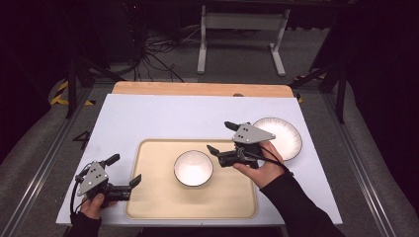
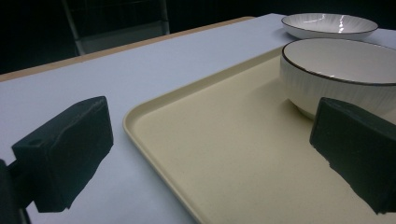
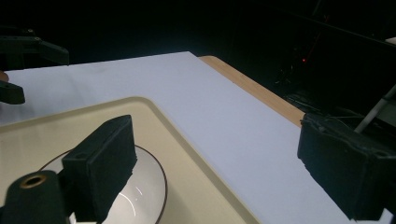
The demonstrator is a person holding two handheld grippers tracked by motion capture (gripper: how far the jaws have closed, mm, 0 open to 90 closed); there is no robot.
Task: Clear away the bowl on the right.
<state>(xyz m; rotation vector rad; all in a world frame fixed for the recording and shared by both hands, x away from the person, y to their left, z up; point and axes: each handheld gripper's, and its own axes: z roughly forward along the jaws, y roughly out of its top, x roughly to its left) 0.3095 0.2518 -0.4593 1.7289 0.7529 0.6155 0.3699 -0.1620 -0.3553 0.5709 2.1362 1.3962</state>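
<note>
A white bowl (image 1: 193,168) with a dark rim stands in the middle of a cream tray (image 1: 153,197). A white ribbed plate (image 1: 284,136) lies on the table to the tray's right. My left gripper (image 1: 127,168) is open at the tray's left edge, one jaw over the tray, the other over the table. In the left gripper view the bowl (image 2: 345,70) is ahead on the right and the plate (image 2: 329,24) behind it. My right gripper (image 1: 220,136) is open just right of the bowl, above the tray's far right corner. The bowl's rim (image 3: 149,163) passes under its near jaw.
The white tabletop (image 1: 163,118) has a wooden strip (image 1: 202,89) along its far edge. Behind it stand a white frame (image 1: 242,34) and cables (image 1: 153,54) on the floor. The left gripper (image 3: 32,72) appears far off in the right gripper view.
</note>
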